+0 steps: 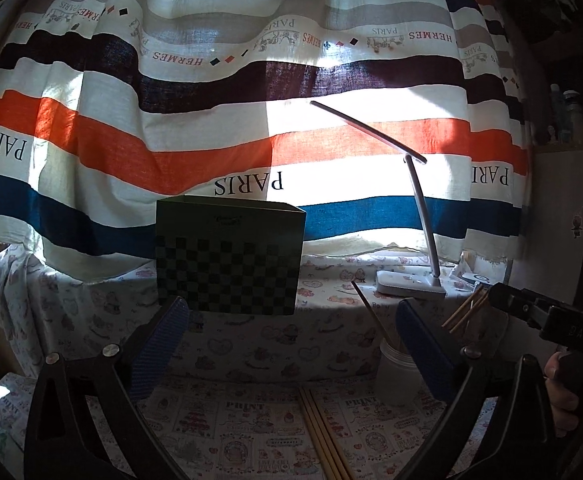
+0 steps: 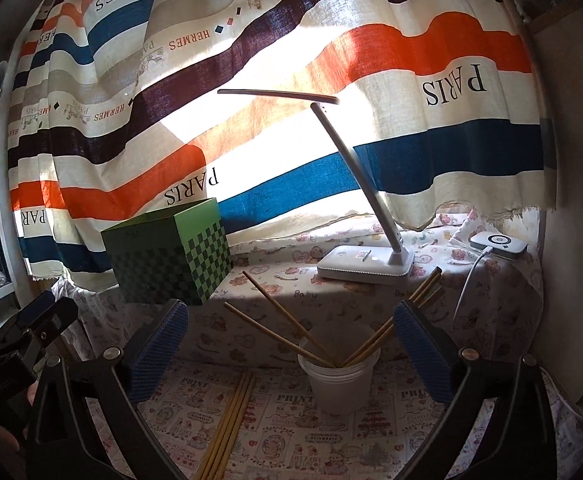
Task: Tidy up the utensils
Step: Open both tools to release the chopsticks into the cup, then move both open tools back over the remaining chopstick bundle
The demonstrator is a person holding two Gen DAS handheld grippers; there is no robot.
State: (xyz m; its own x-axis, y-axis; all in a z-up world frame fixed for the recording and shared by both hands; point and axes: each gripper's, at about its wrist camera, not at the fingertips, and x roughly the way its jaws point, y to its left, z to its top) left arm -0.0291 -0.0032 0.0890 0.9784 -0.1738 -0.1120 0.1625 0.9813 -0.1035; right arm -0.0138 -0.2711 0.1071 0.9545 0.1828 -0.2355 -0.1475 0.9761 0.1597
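Hovering with jaws spread wide and gripping nothing, the right tool (image 2: 291,344) faces a translucent cup (image 2: 337,380) holding splayed chopsticks (image 2: 287,320); loose chopsticks (image 2: 231,420) lie on the table (image 2: 391,440) just left. The left tool (image 1: 291,344) is likewise released above them, the green checkered box (image 1: 229,256) well behind.

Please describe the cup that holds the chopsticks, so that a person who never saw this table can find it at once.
Start at the white desk lamp on the raised ledge. On the lower table just in front of it stands a cloudy plastic cup. It is the only upright container with chopsticks fanning out of it; the other chopsticks lie flat to its left.
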